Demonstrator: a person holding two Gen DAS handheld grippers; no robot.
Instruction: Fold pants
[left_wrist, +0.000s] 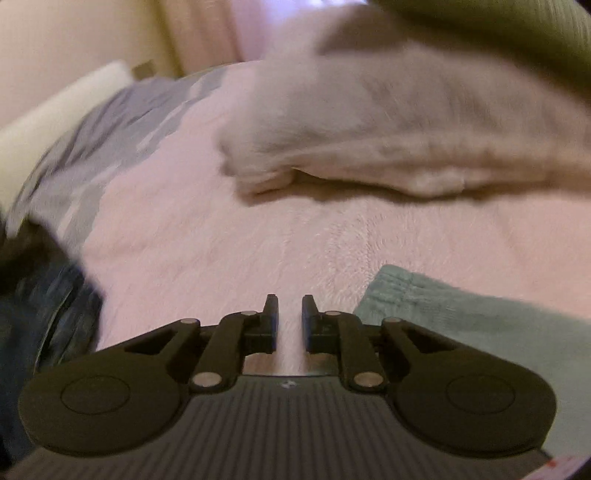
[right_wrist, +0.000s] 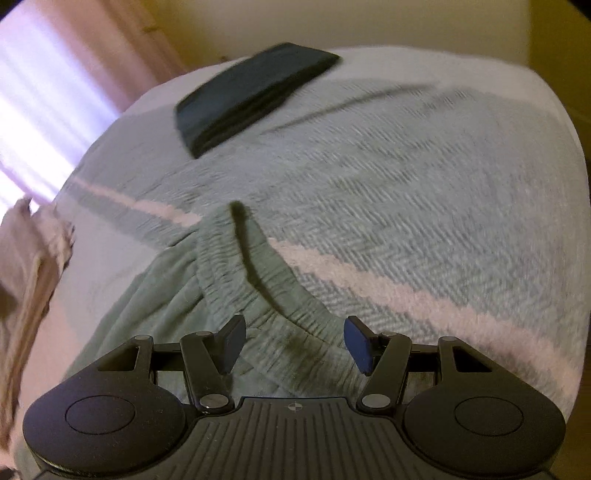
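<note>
Sage-green elastic-waist pants (right_wrist: 236, 295) lie on the pink fleece bed (left_wrist: 221, 240), waistband beneath the right gripper (right_wrist: 294, 345), jaws wide and empty; left gripper (left_wrist: 290, 317) jaws narrow, holding nothing.

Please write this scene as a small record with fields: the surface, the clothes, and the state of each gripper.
surface: bed with pink fleece blanket
pants to fold: green pants, waistband with dark drawstring showing
other clothes: folded dark garment; pale grey garment; jeans
left gripper: narrow gap, nothing between the fingers
right gripper: open over the waistband, holding nothing
</note>
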